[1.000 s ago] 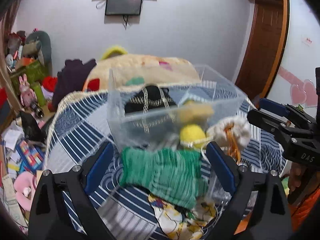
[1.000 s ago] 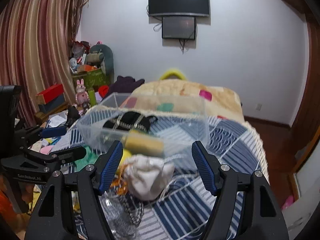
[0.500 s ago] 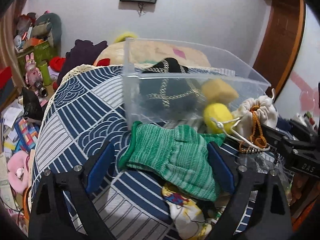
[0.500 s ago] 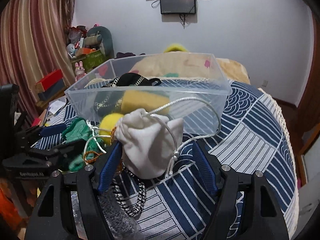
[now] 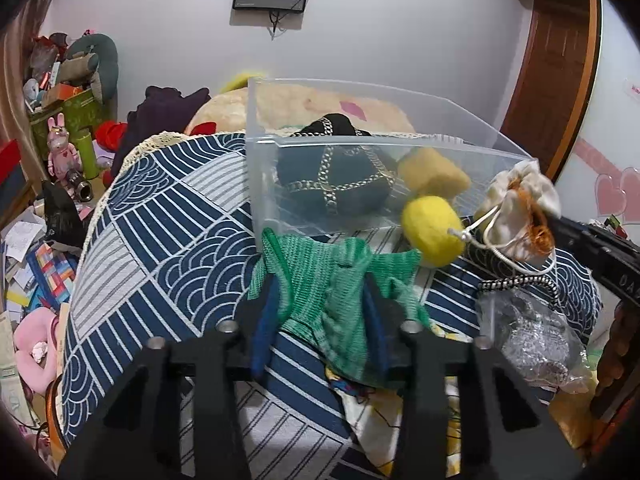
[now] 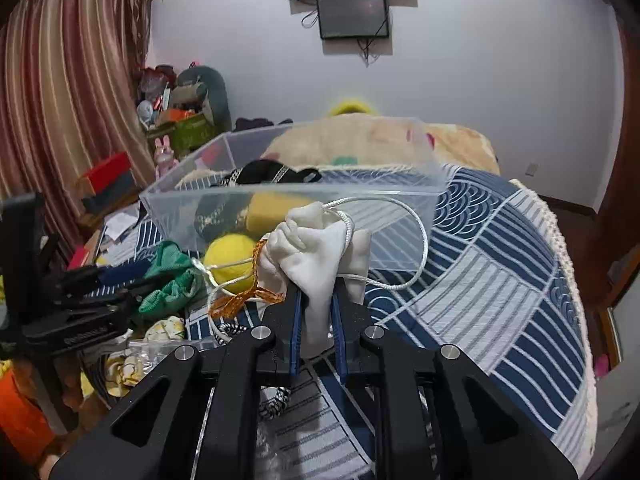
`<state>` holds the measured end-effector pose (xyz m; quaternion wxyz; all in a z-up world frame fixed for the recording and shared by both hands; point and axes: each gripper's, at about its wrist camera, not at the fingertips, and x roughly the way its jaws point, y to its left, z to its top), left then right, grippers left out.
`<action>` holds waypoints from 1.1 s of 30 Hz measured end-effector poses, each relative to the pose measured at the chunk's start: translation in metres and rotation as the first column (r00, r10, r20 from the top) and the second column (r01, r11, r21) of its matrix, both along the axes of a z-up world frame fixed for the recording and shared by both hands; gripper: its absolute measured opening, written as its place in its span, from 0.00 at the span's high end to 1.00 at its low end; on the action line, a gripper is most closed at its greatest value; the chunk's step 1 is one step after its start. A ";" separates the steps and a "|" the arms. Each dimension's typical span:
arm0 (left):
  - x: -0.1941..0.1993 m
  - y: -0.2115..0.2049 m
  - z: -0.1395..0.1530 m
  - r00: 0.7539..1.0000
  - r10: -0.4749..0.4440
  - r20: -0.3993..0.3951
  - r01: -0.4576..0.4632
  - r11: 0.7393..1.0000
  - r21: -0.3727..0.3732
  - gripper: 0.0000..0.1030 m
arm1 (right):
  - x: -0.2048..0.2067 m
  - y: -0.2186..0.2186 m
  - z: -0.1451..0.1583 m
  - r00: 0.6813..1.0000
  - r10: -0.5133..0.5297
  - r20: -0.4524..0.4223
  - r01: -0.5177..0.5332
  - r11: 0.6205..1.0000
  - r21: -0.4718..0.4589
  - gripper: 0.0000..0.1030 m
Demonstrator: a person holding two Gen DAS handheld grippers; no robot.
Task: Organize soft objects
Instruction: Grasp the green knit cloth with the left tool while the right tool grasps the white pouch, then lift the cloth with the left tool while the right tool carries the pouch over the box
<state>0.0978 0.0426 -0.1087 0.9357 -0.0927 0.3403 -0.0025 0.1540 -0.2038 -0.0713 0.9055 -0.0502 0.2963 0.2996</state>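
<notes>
Left gripper (image 5: 320,308) clamped on green knit cloth (image 5: 328,280), bunched on patterned bedspread (image 5: 160,240) right in front of clear bin (image 5: 360,148). Yellow ball (image 5: 432,230) beside it. Right gripper (image 6: 316,312) pinching white drawstring pouch (image 6: 316,252), also just outside bin.

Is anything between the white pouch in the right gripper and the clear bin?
Only the clear bin's own near wall. The right gripper holds the white pouch just outside it, so it must lift over the rim.
</notes>
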 end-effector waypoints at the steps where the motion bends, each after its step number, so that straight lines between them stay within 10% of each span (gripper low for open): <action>1: 0.000 0.000 0.001 1.000 -0.005 0.000 0.005 1.000 -0.006 0.82 | -0.003 -0.004 0.003 1.000 -0.009 0.014 0.009 1.000 0.003 0.88; 2: 0.000 0.000 0.004 1.000 -0.022 0.000 0.022 1.000 -0.017 0.96 | -0.004 -0.005 0.005 1.000 -0.015 0.021 0.015 1.000 0.005 0.88; 33: -0.011 -0.003 0.124 0.952 0.011 0.304 -0.036 0.996 0.076 0.97 | -0.003 -0.018 0.089 0.959 -0.118 0.259 0.091 0.989 0.113 0.88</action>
